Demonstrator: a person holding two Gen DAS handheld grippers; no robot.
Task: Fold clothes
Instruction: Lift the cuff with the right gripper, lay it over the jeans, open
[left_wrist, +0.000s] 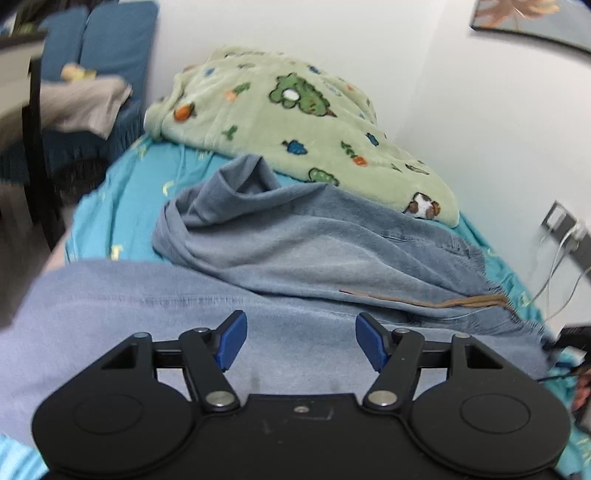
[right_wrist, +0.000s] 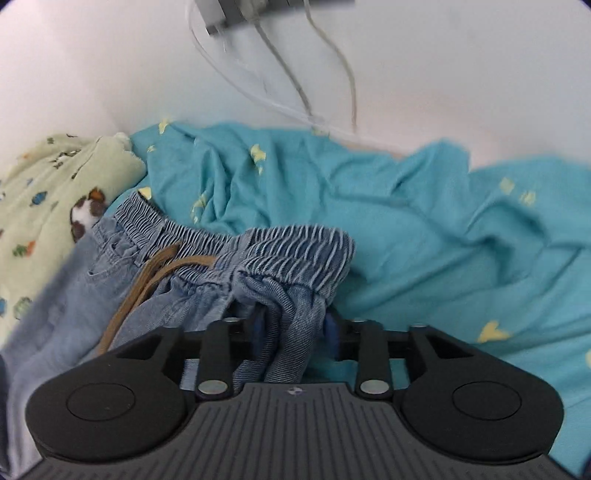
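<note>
**Waistband between my right fingers, left gripper idle over the leg**

Through my left wrist camera, my left gripper (left_wrist: 301, 341) hangs with its blue pads well apart and nothing between them. Under it lies a flat stretch of the denim trousers (left_wrist: 280, 243), which run across the turquoise bedsheet (left_wrist: 122, 206) toward the wall. A brown drawstring (left_wrist: 424, 301) trails along the fabric near the frayed edge on the right. Behind the trousers sits a green fleece blanket (left_wrist: 295, 122) printed with animals; the two touch at the trousers' far edge.

Through my right wrist camera, my right gripper (right_wrist: 293, 332) has a bunched fold of the trousers' elastic waistband (right_wrist: 295, 243) between its fingers. The jaws stand partly apart, and I cannot tell whether the pads press on the cloth or merely flank it.

To do this fold well, I judge I should settle the right grip first: close firmly on the whole bunch, not one layer, then take a matching hold with the left before lifting, so the cloth comes up evenly. The drawstring should stay clear of the pads.

Much is hard to read. The denim hides most of both right pads; only slivers of blue show. The trouser hems are out of frame in both views, so I cannot tell how far the folding has got. White cables (right_wrist: 295, 88) hang on the wall behind.
</note>
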